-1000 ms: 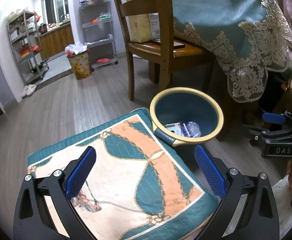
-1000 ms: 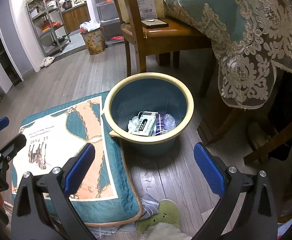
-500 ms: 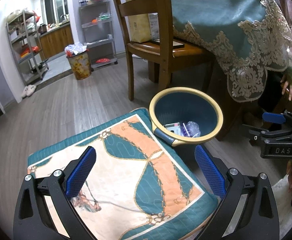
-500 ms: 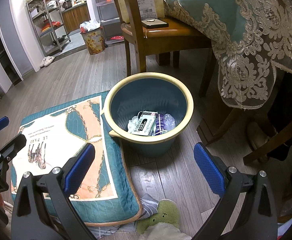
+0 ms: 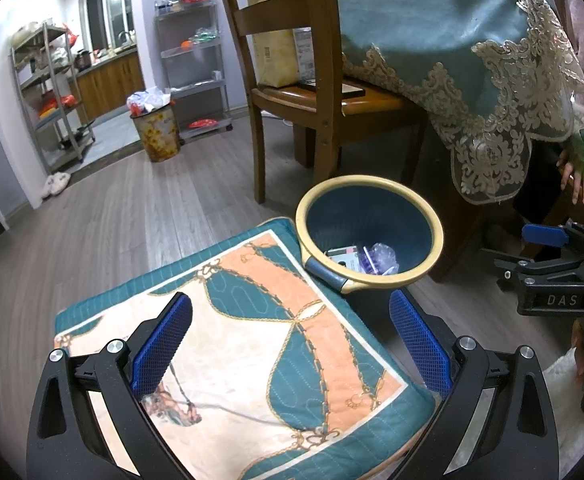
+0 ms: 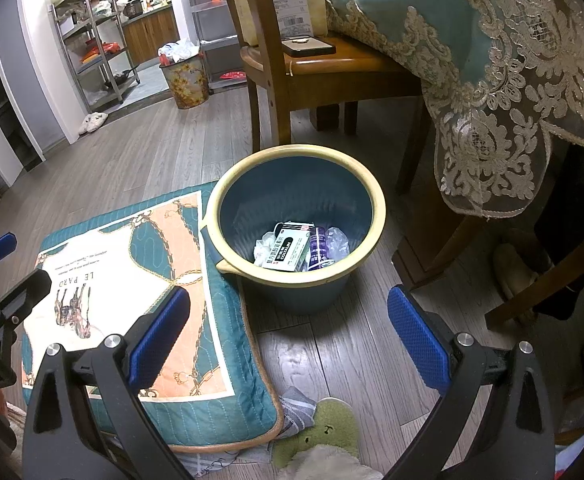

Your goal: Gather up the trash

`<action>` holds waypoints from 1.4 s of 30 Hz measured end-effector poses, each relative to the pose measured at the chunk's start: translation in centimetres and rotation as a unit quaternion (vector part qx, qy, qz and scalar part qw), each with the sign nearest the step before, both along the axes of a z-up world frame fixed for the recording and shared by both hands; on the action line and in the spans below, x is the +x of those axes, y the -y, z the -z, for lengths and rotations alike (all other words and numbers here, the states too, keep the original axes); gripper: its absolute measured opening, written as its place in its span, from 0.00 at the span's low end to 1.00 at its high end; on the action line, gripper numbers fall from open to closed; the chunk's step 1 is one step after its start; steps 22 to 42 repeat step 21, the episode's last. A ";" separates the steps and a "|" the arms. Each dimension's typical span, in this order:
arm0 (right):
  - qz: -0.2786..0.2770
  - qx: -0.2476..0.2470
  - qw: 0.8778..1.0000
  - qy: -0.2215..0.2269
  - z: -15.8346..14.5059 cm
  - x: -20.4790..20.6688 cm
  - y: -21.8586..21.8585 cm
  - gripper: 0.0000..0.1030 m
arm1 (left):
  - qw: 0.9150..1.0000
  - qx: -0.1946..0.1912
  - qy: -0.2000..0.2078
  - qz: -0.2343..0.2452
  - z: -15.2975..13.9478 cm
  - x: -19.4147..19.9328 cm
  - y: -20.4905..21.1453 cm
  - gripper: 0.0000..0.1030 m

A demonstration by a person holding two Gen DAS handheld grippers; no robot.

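Note:
A blue trash bin with a yellow rim point(image 6: 372, 188) point(image 5: 436, 232) stands on the wood floor beside a patterned cushion. Inside lie a white and green box point(image 6: 287, 250), a purple packet point(image 6: 318, 246) and crumpled clear plastic point(image 6: 338, 242); the plastic also shows in the left wrist view point(image 5: 382, 256). My left gripper point(image 5: 289, 338) is open and empty above the cushion point(image 5: 251, 344). My right gripper point(image 6: 287, 330) is open and empty above the floor in front of the bin. It appears at the left view's right edge point(image 5: 548, 248).
A wooden chair point(image 6: 332, 68) with a phone on its seat and a table under a lace-edged teal cloth point(image 6: 492, 60) stand behind the bin. A green plush slipper point(image 6: 324, 432) lies by the cushion point(image 6: 131, 280). A second, full bin point(image 5: 155, 132) and metal shelves point(image 5: 51, 92) stand far back.
A person's hand has come into view at the right edge by the chair frame. Both grippers and the bin stay where they were.

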State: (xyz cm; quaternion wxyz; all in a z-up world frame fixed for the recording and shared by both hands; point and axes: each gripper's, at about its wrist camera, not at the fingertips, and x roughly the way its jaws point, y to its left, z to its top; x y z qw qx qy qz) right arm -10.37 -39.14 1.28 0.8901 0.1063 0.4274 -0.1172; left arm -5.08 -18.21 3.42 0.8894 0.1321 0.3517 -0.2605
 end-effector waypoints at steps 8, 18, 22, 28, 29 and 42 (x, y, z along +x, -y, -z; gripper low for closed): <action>0.001 0.000 1.000 0.000 0.0 0.0 -0.2 0.94 | 1.000 -0.008 -0.006 -0.001 0.0 0.1 -0.1 0.95; 0.001 -0.001 1.000 -0.001 0.1 0.0 0.1 0.94 | 1.000 -0.006 -0.018 -0.007 0.2 0.4 -0.6 0.95; 0.003 -0.001 1.000 -0.003 0.2 -0.2 0.3 0.94 | 1.000 -0.001 -0.016 -0.007 0.1 0.4 -0.8 0.95; 0.003 -0.001 1.000 -0.003 0.2 -0.2 0.3 0.94 | 1.000 -0.001 -0.016 -0.007 0.1 0.4 -0.8 0.95; 0.003 -0.001 1.000 -0.003 0.2 -0.2 0.3 0.94 | 1.000 -0.001 -0.016 -0.007 0.1 0.4 -0.8 0.95; 0.003 -0.001 1.000 -0.003 0.2 -0.2 0.3 0.94 | 1.000 -0.001 -0.016 -0.007 0.1 0.4 -0.8 0.95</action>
